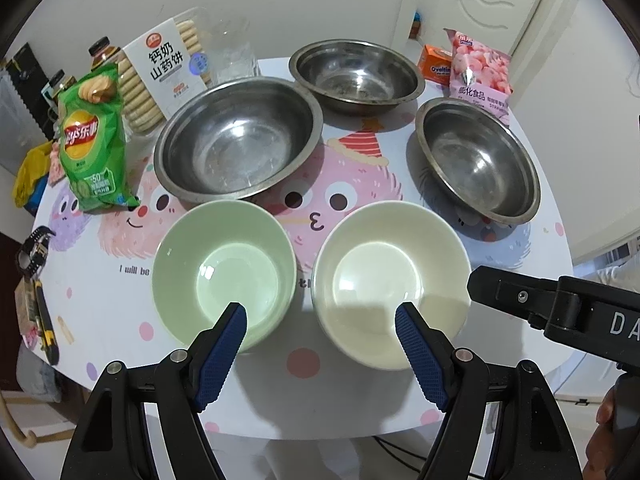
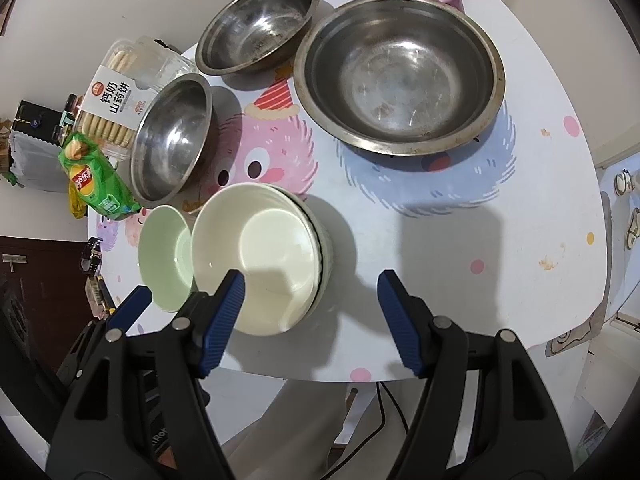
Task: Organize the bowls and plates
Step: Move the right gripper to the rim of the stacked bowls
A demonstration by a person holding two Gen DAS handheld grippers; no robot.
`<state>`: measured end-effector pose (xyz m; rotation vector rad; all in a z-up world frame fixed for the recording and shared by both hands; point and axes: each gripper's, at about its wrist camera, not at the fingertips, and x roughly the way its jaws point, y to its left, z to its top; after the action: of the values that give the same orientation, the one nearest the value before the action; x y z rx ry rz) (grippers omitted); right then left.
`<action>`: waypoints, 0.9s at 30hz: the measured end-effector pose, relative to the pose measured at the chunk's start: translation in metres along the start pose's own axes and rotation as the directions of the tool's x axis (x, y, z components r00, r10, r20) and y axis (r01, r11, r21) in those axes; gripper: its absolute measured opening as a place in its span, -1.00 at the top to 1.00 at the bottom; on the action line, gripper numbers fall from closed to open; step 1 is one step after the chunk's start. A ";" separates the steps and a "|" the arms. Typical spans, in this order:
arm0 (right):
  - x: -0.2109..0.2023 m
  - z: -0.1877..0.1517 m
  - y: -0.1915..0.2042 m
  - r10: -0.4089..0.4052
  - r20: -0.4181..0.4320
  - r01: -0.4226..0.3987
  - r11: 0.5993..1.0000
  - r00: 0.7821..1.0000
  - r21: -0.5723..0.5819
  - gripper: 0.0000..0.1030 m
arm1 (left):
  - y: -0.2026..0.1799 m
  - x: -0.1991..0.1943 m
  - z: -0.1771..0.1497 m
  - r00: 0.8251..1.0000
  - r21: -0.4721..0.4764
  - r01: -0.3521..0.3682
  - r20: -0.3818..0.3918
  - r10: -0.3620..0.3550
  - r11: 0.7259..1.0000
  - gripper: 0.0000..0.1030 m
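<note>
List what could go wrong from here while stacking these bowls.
1. The cream ceramic bowl stack sits close to the table's near edge; a nudge might tip it off.
2. The pale green ceramic bowl nearly touches that stack; gripping either rim could knock the other.

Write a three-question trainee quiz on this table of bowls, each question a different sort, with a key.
1. How many steel bowls stand on the table?
2. True or false: the left gripper is holding the green bowl.
3. The white bowl sits: A) alone B) on top of a stack C) inside a steel bowl.

Key: 1) Three 2) False, its jaws are open and hold nothing 3) B
</note>
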<state>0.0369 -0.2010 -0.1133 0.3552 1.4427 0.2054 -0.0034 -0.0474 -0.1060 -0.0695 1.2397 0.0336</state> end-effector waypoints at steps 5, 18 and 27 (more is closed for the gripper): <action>0.007 0.002 -0.001 -0.012 -0.014 0.012 1.000 1.000 -0.007 -0.35 | 0.000 0.011 -0.002 0.999 -0.010 -0.001 -0.033 0.000 1.000 -0.52; 0.036 0.014 -0.007 -0.027 -0.095 0.026 1.000 0.995 -0.013 -0.35 | 0.011 0.038 -0.004 0.996 -0.097 0.013 -0.089 -0.021 0.995 -0.54; 0.062 0.019 -0.010 -0.052 -0.152 0.048 0.999 0.987 -0.025 -0.35 | 0.005 0.059 0.003 0.993 -0.081 -0.004 -0.114 -0.005 0.997 -0.55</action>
<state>0.0626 -0.1911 -0.1726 0.2901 1.5980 0.2110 0.0184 -0.0431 -0.1609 -0.1439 1.3529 0.0803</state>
